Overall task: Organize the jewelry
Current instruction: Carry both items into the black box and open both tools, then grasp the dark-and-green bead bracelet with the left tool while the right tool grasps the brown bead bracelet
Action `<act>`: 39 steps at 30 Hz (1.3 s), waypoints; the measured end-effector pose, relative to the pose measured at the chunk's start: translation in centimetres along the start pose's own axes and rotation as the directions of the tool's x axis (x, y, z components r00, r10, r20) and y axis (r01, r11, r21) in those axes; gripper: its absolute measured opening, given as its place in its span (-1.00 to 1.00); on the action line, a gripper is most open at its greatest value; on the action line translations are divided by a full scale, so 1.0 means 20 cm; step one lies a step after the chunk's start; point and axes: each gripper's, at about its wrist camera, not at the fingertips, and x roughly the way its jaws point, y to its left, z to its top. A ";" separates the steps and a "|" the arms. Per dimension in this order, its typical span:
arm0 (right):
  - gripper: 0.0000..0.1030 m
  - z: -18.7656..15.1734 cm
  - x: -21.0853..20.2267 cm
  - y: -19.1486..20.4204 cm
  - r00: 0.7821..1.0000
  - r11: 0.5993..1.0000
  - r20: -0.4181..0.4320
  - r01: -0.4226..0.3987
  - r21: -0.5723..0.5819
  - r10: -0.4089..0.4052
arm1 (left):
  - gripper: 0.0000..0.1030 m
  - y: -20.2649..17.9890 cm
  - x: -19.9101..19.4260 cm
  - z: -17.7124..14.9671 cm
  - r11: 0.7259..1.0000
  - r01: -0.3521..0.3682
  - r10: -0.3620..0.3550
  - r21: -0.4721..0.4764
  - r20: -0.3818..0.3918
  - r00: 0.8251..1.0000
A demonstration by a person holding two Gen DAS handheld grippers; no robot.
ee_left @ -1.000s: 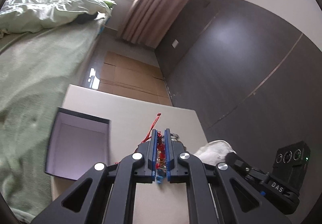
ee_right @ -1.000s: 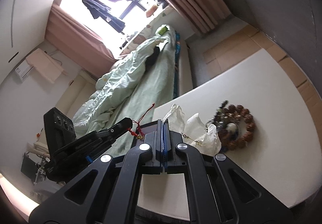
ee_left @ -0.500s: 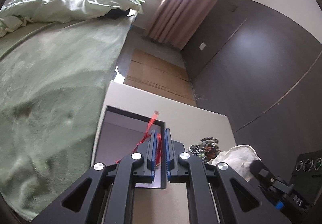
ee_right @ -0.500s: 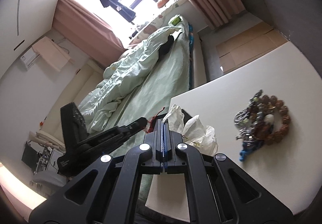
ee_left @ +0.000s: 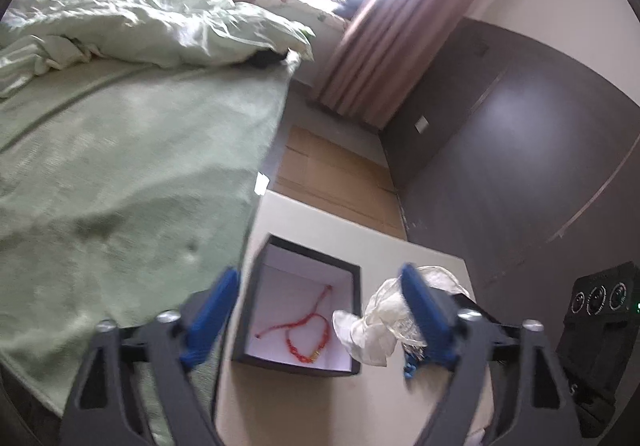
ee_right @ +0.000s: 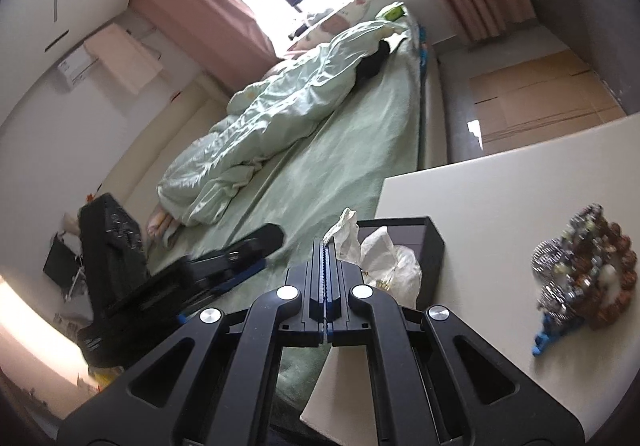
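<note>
Left gripper [ee_left: 316,316]: jaws just sprung wide apart, holding nothing, above the box.
Red bracelet [ee_left: 308,330]: lying loose on the white floor of the black box [ee_left: 298,258].
Right gripper [ee_right: 325,250]: jaws pressed together, gripping a white pouch [ee_right: 384,256].
Bead pile [ee_right: 584,266]: on the table [ee_right: 500,197], well right of the box.

Left claw [ee_left: 320,316] jaws just opened wide, empty; right claw [ee_right: 325,266] closed
</note>
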 end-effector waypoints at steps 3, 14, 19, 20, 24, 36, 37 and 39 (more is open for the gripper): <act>-0.96 0.03 0.08 0.02 1.000 1.000 -0.029 -0.008 -0.019 0.007 | 0.74 0.03 -0.03 0.01 1.000 -0.015 0.015 -0.009 0.009 1.000; 0.54 0.08 0.06 -0.08 0.997 0.997 -0.050 0.067 0.040 -0.065 | 0.83 0.09 -0.02 0.02 0.997 -0.063 0.063 -0.036 0.002 0.998; 0.54 0.08 -0.13 -0.22 0.981 0.978 -0.016 0.192 0.079 -0.191 | 0.83 0.02 0.01 0.00 0.998 -0.058 0.058 0.008 -0.003 0.998; 0.54 0.08 -0.15 -0.25 0.976 0.972 -0.023 0.216 0.092 -0.215 | 0.83 0.00 0.02 0.00 0.998 -0.057 0.057 0.015 -0.004 0.998; 0.54 0.07 -0.25 -0.38 0.954 0.945 -0.041 0.298 0.134 -0.296 | 0.83 -0.08 0.05 -0.02 0.998 -0.035 0.036 0.051 -0.018 0.999; 0.54 0.01 -0.47 -0.61 0.923 0.897 -0.048 0.383 0.219 -0.382 | 0.82 -0.35 0.18 -0.12 0.984 0.046 -0.035 0.173 -0.063 0.997; 0.50 0.01 -0.49 -0.63 0.922 0.895 -0.043 0.383 0.229 -0.384 | 0.79 -0.38 0.19 -0.13 0.981 0.054 -0.043 0.188 -0.065 0.997; 0.36 0.02 -0.52 -0.67 0.922 0.890 -0.043 0.384 0.246 -0.386 | 0.72 -0.42 0.21 -0.15 0.976 0.062 -0.048 0.208 -0.072 0.996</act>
